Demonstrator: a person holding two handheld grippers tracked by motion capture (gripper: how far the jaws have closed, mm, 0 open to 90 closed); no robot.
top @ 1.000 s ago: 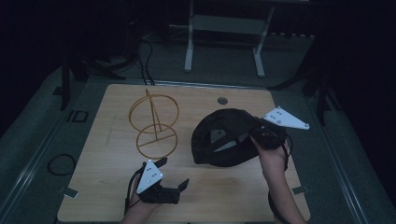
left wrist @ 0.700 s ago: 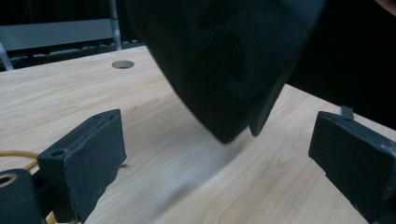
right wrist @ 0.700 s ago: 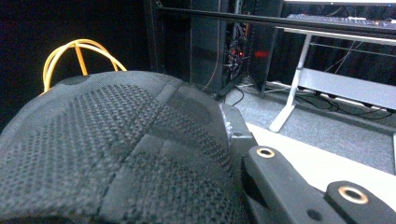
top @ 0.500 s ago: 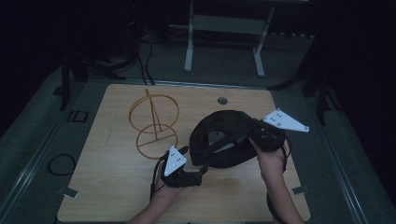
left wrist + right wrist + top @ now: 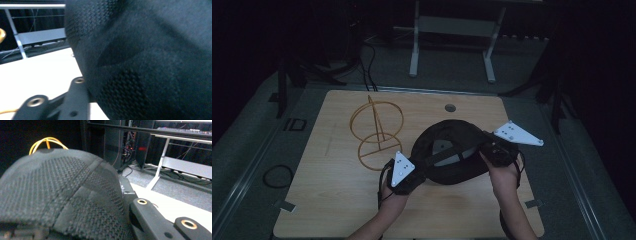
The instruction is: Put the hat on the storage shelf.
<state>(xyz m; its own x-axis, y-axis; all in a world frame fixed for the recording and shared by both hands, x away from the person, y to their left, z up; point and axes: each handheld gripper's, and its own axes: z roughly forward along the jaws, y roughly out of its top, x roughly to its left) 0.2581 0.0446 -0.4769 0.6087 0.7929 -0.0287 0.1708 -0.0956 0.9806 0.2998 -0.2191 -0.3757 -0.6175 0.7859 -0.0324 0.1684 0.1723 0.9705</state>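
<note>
Black mesh cap (image 5: 451, 156) lies right of centre on the desk (image 5: 327, 200), the right claw (image 5: 492, 152) clamped on its right edge; the left claw (image 5: 414, 175) touches its left rim, grip unclear. Beside it stands a yellow wire stand (image 5: 376, 132).

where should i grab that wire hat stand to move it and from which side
Judging from the high view, grip the upright center post of the wire stand just above its flat base ring, coming from the person's left. The post is the one straight, thin member; the black cap and both grippers crowd its right side.
</note>
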